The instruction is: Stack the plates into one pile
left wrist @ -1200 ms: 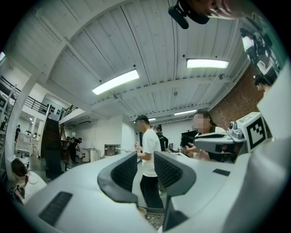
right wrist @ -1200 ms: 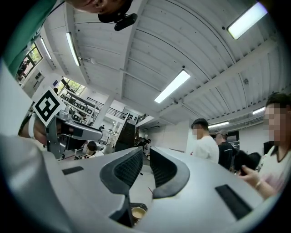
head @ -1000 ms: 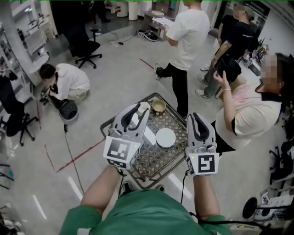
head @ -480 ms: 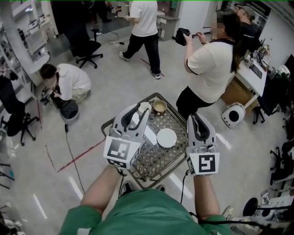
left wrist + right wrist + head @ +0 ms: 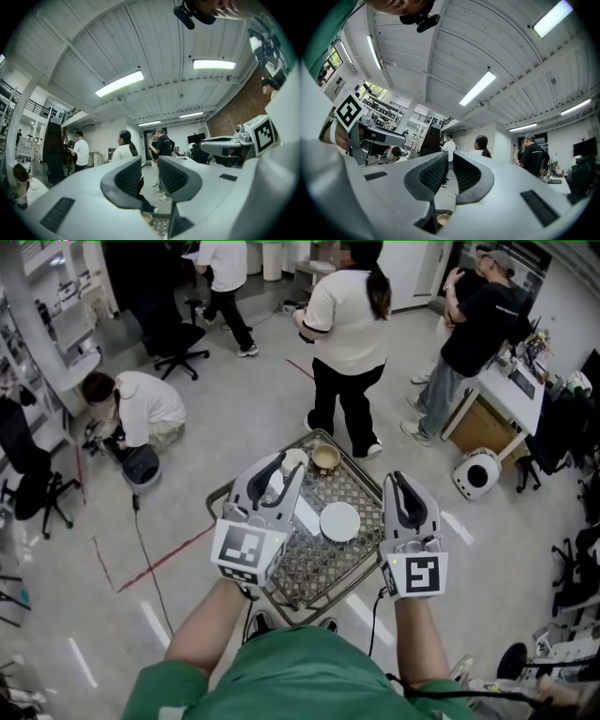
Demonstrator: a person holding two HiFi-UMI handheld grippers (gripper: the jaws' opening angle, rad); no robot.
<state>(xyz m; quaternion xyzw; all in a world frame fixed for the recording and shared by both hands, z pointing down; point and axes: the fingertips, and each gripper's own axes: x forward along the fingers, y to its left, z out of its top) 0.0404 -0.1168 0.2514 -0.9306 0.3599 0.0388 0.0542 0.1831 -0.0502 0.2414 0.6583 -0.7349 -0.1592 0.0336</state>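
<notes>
Head view, wire tray [image 5: 317, 564] taken as reference. One white plate [image 5: 339, 521] lay flat near the tray's middle, toward its right side, with nothing stacked on it. A tan bowl [image 5: 324, 457] stood at the tray's far edge. A white piece [image 5: 294, 460] beside the bowl was part hidden, so I could not tell if it was a plate.

Left gripper [image 5: 279, 465] hung over the tray's left half, jaws a little apart, grasping nothing. Right gripper [image 5: 402, 480] hung just off the tray's right edge. Its jaws had just been closing to a narrow slit, with nothing between them.

Against the prior second, grippers and plate sat unchanged; only the bystanders beyond the tray's far side had walked on.

Judgement: stacking not begun. The right jaws would need reopening before taking the plate's rim.
</notes>
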